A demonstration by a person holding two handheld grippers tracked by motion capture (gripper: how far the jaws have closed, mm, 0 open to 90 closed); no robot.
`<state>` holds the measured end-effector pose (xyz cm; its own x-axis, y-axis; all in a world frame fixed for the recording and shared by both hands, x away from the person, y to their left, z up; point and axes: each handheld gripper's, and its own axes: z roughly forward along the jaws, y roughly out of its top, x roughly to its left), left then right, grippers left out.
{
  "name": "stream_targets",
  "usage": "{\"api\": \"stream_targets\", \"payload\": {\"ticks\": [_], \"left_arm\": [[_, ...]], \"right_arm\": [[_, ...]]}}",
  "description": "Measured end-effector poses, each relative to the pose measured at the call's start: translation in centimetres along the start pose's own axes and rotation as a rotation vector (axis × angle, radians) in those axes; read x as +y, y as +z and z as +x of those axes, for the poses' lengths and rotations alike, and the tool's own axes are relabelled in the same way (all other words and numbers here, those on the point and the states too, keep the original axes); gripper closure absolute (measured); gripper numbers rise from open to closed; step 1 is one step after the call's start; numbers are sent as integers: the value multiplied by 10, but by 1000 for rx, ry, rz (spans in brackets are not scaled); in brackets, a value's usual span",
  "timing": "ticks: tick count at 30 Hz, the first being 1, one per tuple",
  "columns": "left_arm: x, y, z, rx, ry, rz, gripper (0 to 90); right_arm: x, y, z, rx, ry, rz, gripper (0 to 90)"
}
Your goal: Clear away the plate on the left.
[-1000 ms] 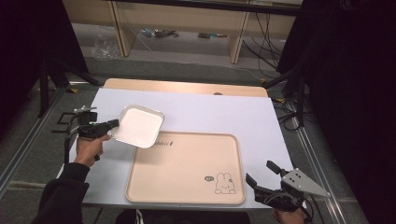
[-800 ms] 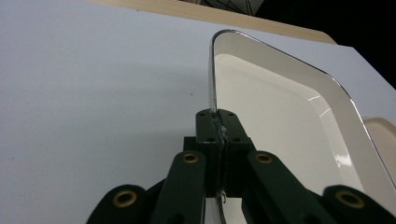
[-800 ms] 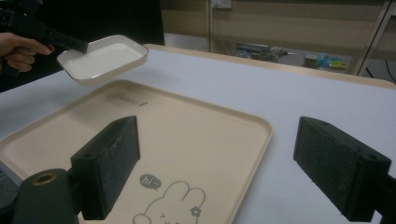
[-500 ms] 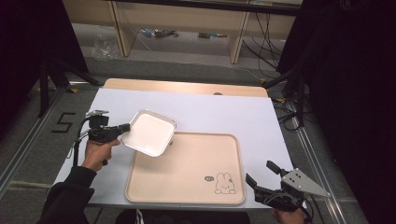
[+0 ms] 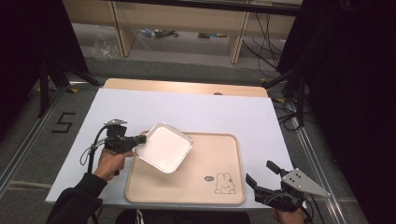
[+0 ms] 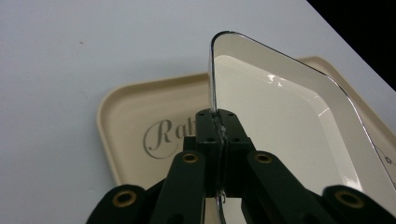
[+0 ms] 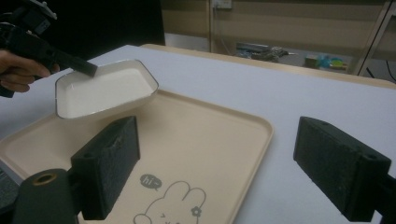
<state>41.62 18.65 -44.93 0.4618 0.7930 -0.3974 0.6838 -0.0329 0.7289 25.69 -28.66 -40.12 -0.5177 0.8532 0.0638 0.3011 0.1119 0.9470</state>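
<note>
A white square dish with a thin metallic rim hangs tilted over the left part of a beige tray. My left gripper is shut on the dish's left rim. In the left gripper view my left gripper pinches that rim, with the dish standing on edge and the tray behind. My right gripper stands open near the table's front right corner, nothing between its pads. In the right gripper view the dish floats above the tray, far ahead of my right gripper.
The tray lies on a white sheet covering the table and carries a rabbit drawing at its front right. A wooden table edge shows at the back. Shelves and cables stand on the floor behind.
My left gripper has carried the dish to the right and toward the front, from beside the tray to over its left part. The right gripper has stayed put.
</note>
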Motion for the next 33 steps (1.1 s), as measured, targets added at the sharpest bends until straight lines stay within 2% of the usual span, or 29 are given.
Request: {"api": "stream_targets", "payload": {"ticks": [3, 7, 10, 14, 16, 18, 19, 20, 21, 22, 23, 24, 26, 31, 33], "left_arm": [[-2, 4, -5, -9, 11, 13, 880], [-7, 12, -12, -34, -3, 33, 881], [-11, 19, -18, -37, 19, 58, 881], [-17, 28, -26, -57, 23, 85, 880], [-18, 32, -29, -60, 31, 97, 881], [-20, 35, -33, -58, 30, 100, 881], [-22, 37, -34, -58, 46, 120, 881], [-23, 39, -36, -61, 20, 106, 881], [-23, 39, -36, -61, 20, 106, 881], [-24, 39, -36, -64, 43, 128, 881], [-25, 41, -39, -62, 22, 114, 880], [-27, 43, -41, -51, 32, 111, 880], [-29, 44, -43, -46, 25, 103, 880], [-31, 42, -45, -47, 47, 118, 880], [-34, 45, -49, -37, 16, 94, 880]], "right_arm": [[0, -1, 0, -8, -12, 2, 152], [0, -1, 0, 1, -4, 12, 152], [0, 0, 0, 3, 0, 3, 152], [0, -1, 0, 1, -5, 10, 152], [0, 0, 0, -8, -10, 1, 152], [0, -1, 0, -8, -10, 16, 152], [0, -1, 0, -7, -10, 12, 152], [0, -1, -1, -9, -18, 12, 152], [0, -1, -1, -9, -18, 12, 152], [0, 0, 1, 4, 8, 9, 152], [0, -1, 1, 9, 15, 20, 152], [0, -1, -1, -5, -16, 5, 152], [0, -1, 0, -3, -9, 8, 152], [0, -1, 0, -3, -11, 9, 152], [0, -1, 0, -4, -10, 10, 152]]}}
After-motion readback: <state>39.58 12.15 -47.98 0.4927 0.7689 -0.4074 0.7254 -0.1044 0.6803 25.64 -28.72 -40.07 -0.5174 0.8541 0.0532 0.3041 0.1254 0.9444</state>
